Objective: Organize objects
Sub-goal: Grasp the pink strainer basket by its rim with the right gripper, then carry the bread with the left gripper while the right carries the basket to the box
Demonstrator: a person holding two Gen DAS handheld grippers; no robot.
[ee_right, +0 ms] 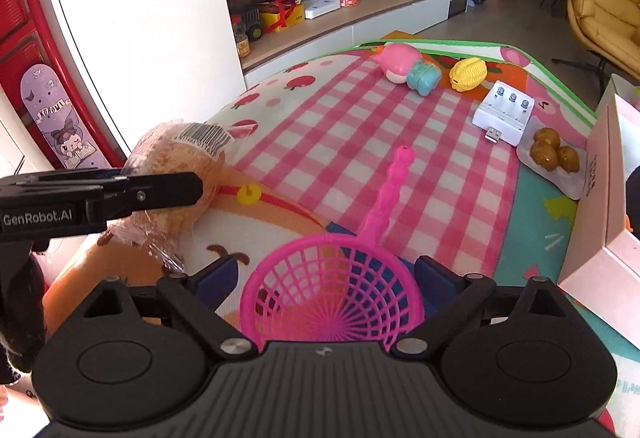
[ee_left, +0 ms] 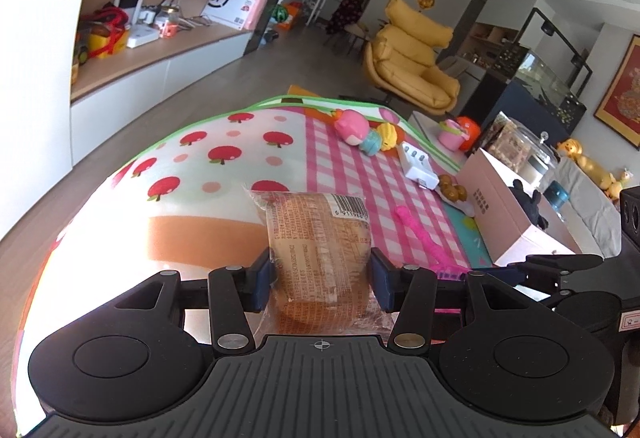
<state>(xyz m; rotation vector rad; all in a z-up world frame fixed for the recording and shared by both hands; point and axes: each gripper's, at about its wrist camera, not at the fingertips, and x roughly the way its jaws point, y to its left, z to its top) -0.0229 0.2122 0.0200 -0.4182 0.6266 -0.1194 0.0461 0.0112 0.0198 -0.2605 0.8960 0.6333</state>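
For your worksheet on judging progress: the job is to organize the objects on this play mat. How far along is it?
Nothing looks put away yet. In hand: the left gripper grips a wrapped bread, and the right gripper has its fingers either side of the pink net scoop, not yet gripping. Left on the mat: pink toy, yellow corn, white charger, snack pack.

We look out from two wrist cameras, each mounted just behind its own gripper and aimed forward and downward over a patterned play mat point(ee_left: 192, 157) on the floor. Our left view sits close above a wrapped bread bun point(ee_left: 320, 238) and faces across the room toward a yellow armchair point(ee_left: 412, 57). Our right view tilts more steeply, close over a pink toy net point(ee_right: 332, 290), facing wall shelves point(ee_right: 340, 9). Both views share the mat, the net, the bun, a white charger point(ee_right: 504, 111) and the shelves.
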